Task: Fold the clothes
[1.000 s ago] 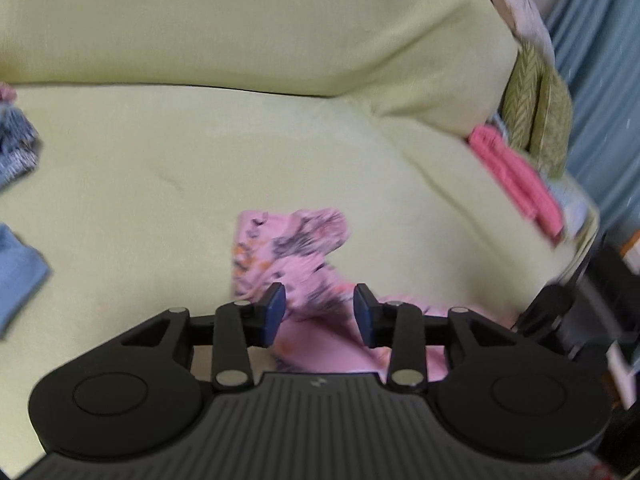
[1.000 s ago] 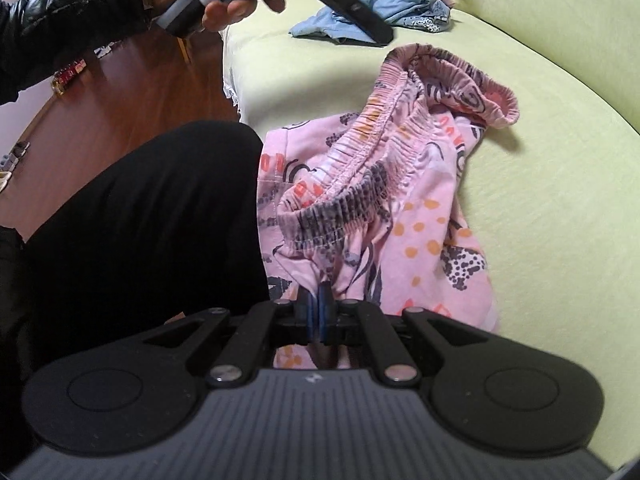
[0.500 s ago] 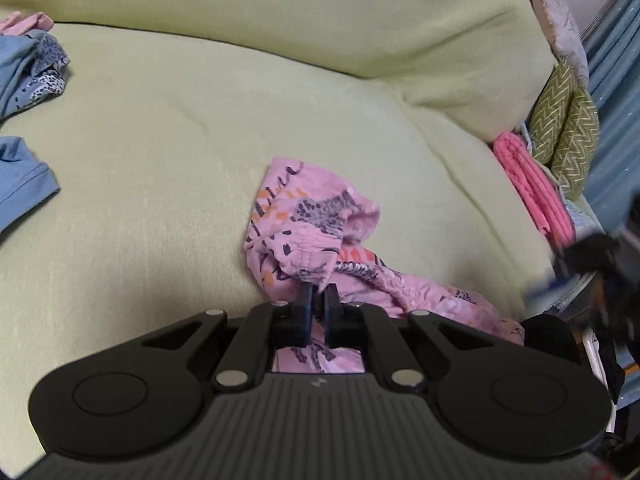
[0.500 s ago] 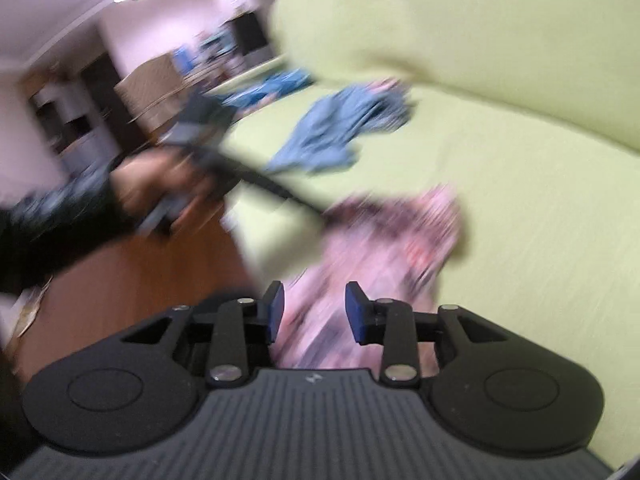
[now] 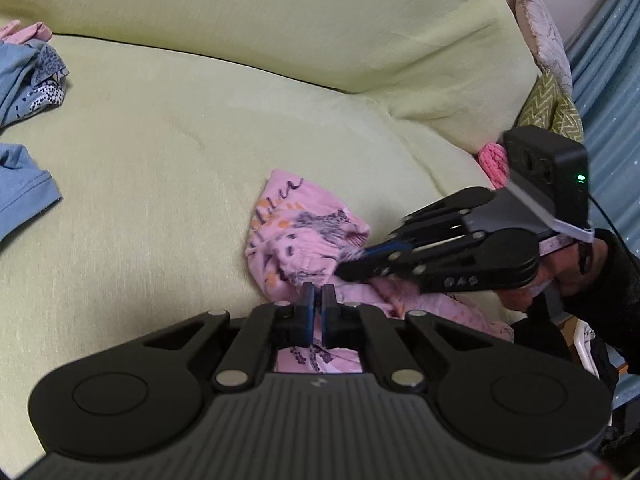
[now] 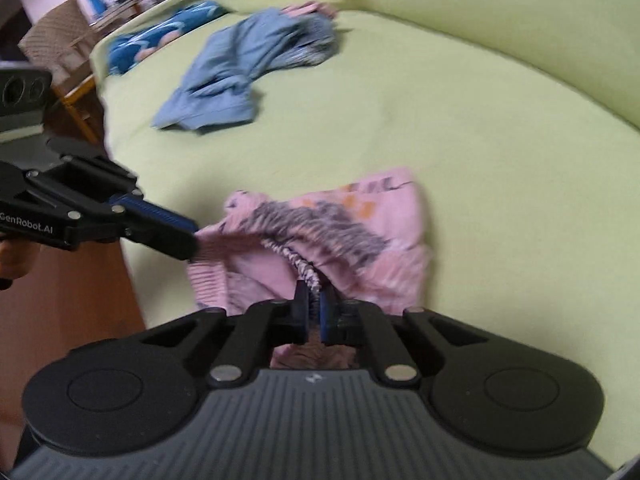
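Pink patterned shorts (image 5: 304, 236) lie bunched on the yellow-green sofa seat near its front edge; they also show in the right wrist view (image 6: 360, 232). My left gripper (image 5: 318, 298) is shut on the near edge of the shorts; it also shows in the right wrist view (image 6: 188, 242), pinching the waistband's left end. My right gripper (image 6: 314, 302) is shut on the elastic waistband; it also shows in the left wrist view (image 5: 352, 262), coming in from the right.
Blue clothes (image 6: 240, 68) lie crumpled on the seat to the far left, also seen in the left wrist view (image 5: 24, 76). Folded pink clothes (image 5: 494, 162) and zigzag cushions (image 5: 554, 106) sit at the sofa's right end. A wood floor (image 6: 60, 304) lies beside the sofa.
My left gripper shut on the shorts' edge. My right gripper let go, opened, moved over, then shut on the waistband again. The shorts are bunched tighter.
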